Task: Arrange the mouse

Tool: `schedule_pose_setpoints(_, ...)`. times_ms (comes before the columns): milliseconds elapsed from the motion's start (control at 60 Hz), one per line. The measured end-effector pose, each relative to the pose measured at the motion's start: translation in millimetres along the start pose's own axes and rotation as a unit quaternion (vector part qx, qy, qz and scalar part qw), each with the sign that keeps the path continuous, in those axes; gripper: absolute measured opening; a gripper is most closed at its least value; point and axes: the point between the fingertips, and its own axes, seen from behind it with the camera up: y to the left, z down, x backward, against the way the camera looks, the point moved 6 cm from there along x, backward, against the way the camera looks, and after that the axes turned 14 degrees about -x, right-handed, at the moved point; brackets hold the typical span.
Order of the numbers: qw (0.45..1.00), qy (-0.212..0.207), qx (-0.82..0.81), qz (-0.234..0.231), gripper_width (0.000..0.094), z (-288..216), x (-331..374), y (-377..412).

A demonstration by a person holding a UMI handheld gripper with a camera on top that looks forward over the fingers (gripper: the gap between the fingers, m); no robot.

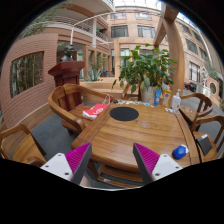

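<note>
A blue mouse lies on the round wooden table, near its edge, beyond and to the right of my right finger. A round black mouse pad lies at the table's middle, straight ahead of my gripper. My gripper is open and empty, held above the table's near edge, with its magenta pads wide apart. Nothing stands between the fingers.
Wooden chairs with grey cushions stand around the table. A red and white thing lies at the table's left. Bottles and a potted plant stand at the far side. Brick buildings rise behind.
</note>
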Motion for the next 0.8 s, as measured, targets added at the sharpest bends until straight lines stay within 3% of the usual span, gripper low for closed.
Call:
schedule_pose_setpoints(117, 0.999, 0.023, -0.008, 0.027, 0.0852, 17, 3, -22)
schedule_pose_setpoints(383, 0.989, 0.055, -0.041, 0.128, 0.0853, 72, -21, -161)
schedule_pose_setpoints(583, 0.978, 0.031, -0.080, 0.192, 0.0852, 63, -43, -249)
schedule_pose_setpoints(800, 0.970, 0.014, -0.115, 0.214, 0.0849, 41, -86, -302)
